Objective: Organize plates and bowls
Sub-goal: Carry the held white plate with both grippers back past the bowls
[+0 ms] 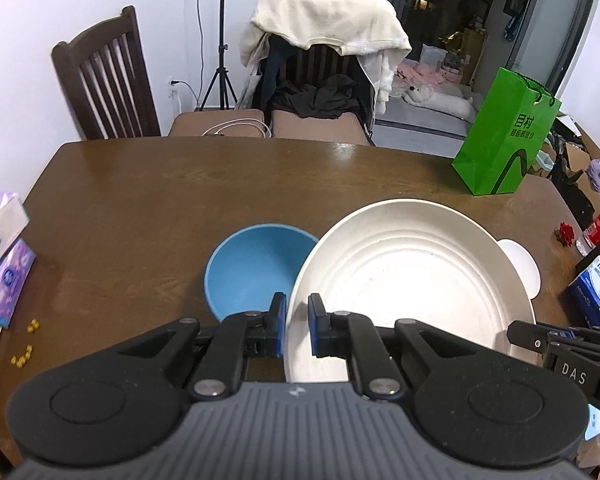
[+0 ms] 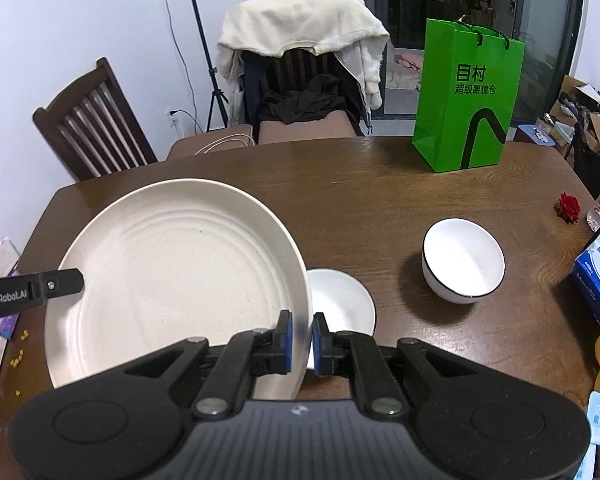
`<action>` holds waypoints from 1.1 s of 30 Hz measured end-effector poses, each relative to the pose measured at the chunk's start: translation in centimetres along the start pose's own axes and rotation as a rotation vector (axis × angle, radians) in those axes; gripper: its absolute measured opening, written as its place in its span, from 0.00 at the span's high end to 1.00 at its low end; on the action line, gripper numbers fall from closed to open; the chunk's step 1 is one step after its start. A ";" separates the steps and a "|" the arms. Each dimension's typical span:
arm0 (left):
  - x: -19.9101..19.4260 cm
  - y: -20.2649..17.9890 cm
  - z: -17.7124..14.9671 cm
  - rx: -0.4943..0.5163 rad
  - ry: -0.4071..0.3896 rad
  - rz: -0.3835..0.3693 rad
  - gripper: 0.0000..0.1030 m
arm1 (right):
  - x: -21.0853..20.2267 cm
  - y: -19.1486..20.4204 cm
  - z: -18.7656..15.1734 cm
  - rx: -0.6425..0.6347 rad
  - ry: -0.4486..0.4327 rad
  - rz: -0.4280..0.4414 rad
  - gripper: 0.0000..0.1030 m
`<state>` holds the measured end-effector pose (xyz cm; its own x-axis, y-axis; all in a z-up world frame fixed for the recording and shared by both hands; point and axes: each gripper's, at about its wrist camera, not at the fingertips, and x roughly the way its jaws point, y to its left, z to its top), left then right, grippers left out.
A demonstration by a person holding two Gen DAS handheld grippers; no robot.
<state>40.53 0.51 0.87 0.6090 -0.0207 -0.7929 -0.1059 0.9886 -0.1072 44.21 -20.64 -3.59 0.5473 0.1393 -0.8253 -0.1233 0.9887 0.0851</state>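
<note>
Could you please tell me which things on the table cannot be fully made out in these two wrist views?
- Small white plate: both views, its left part hidden behind the large cream plate.
- Blue bowl: left view, right rim covered by the cream plate, near rim by the left gripper; absent from the right view.
- Black-rimmed white bowl: absent from the left view.

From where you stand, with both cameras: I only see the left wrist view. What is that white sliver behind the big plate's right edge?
Observer: A small white plate, flat on the table, partly under the big plate.
Operator: Anything else white over there?
Observer: Yes, a white bowl with a dark rim, standing apart to the right.
Operator: Is the other gripper gripping my plate?
Observer: Yes, the right gripper clamps its right rim.
</note>
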 end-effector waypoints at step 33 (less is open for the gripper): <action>-5.9 2.1 -8.8 -0.047 0.014 0.002 0.89 | -5.4 1.8 -9.6 -0.050 0.035 0.021 0.90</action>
<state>29.80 1.36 -0.01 0.5977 -0.0214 -0.8014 -0.1440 0.9805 -0.1336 33.09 -20.11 -4.33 0.5149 0.1569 -0.8428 -0.1758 0.9815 0.0754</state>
